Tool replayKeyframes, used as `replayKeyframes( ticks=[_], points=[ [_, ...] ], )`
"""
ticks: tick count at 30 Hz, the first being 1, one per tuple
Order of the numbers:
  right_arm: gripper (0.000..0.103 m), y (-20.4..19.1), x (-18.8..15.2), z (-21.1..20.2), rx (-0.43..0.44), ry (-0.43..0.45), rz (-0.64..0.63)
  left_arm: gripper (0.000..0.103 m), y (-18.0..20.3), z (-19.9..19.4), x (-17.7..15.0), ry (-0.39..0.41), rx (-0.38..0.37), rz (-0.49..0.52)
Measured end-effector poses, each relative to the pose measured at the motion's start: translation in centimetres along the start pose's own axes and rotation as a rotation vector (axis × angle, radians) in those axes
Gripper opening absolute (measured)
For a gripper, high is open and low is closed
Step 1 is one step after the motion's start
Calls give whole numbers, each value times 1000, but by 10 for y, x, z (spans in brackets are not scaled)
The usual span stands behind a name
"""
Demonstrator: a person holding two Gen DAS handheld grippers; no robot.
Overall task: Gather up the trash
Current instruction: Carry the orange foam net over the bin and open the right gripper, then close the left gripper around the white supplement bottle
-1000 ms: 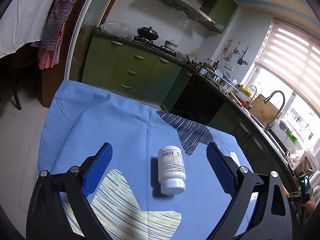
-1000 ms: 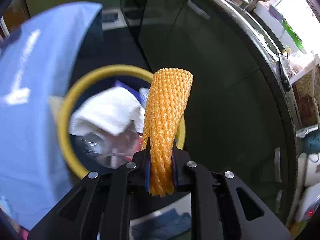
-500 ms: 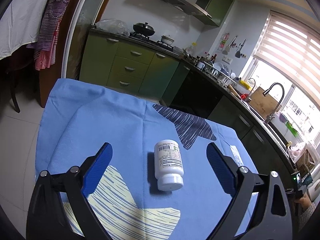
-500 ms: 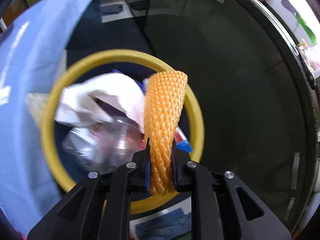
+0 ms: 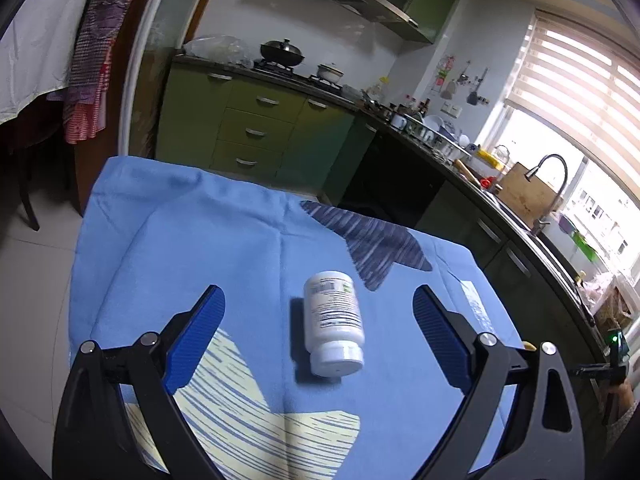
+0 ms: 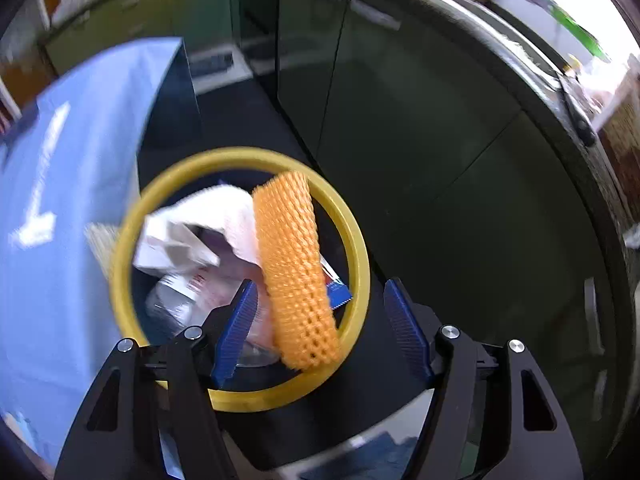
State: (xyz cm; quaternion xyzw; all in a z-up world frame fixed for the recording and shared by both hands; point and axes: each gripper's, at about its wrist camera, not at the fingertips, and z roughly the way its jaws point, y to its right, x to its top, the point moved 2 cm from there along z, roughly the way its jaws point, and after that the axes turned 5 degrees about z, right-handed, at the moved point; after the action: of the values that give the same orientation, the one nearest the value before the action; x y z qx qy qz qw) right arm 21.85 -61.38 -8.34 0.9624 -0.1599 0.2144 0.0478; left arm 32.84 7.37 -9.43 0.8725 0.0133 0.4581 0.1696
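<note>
Green kitchen cabinets [image 5: 256, 128], bright blinded window [image 5: 576, 92], seemingly pale tiled floor [image 5: 32, 264].

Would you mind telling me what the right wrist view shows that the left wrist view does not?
Only the right wrist view shows the yellow-rimmed bin, the orange foam net over it, and the right gripper, jaws opening, pads off the net. Only the left wrist view shows the white bottle lying between the open left gripper fingers. Both show the blue cloth and green cabinets.
</note>
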Motion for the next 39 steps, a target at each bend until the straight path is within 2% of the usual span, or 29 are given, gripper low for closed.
replayKeyframes(
  ticks=[3,7,13,17,19,21,22,26,31,39],
  points=[
    [66,-13,-14,-21,78,33,34,93,5,8,2,-52,-5,4],
    [67,-29,-38,-33,159,16,46,93,11,24,7,-158,36,-12],
    [67,-54,-56,-26,236,-6,24,93,29,70,14,-394,161,47],
    [70,-61,-64,-33,270,16,1,93,33,91,13,-491,237,82],
    [70,-64,-66,-35,280,25,-7,93,34,98,13,-523,242,84],
    [70,-67,-70,-39,288,33,-14,93,36,105,11,-553,258,95],
    [71,-67,-71,-39,295,34,-16,89,37,107,11,-563,262,98],
    [72,-71,-77,-42,311,34,-27,64,36,117,5,-621,261,91],
    [73,-70,-83,-40,320,29,-23,45,35,122,3,-643,271,93],
    [73,-65,-93,-41,337,32,-6,45,50,111,7,-617,245,154]
  ],
)
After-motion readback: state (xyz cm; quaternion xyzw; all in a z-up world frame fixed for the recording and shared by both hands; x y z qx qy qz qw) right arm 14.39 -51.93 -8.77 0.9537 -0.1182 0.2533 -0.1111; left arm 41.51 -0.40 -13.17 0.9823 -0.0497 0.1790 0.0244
